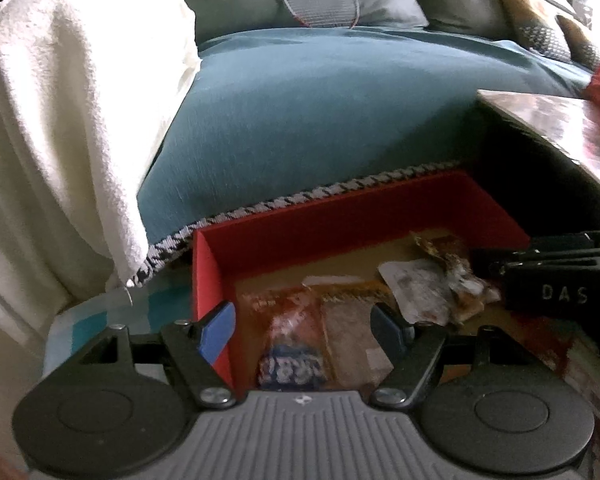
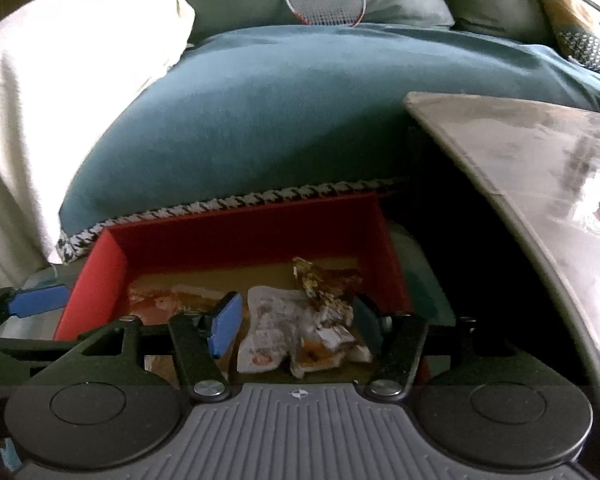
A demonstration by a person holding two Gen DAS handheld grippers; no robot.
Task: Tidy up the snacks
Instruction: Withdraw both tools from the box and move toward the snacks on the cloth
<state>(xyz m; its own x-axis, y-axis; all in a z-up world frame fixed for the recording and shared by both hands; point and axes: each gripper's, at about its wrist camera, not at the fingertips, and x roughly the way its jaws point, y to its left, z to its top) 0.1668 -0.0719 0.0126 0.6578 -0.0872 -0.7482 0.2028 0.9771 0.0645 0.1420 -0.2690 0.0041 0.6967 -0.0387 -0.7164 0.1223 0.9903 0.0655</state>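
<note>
Hovering with jaws apart and empty, the left gripper (image 1: pixel 302 330) and right gripper (image 2: pixel 294 326) hang above snack packets (image 2: pixel 300 328) lying loose in the red box (image 2: pixel 236 240). Reaching down carelessly could crush them or shove the box toward the teal cushion (image 2: pixel 240 120) beyond.

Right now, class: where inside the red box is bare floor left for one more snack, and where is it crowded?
The bare strip of brown floor runs along the far wall of the red box, widest toward its far left corner. The near half is crowded: crumpled white and gold wrappers on the right, the orange packets on the left. Both grippers hang open above them.
</note>
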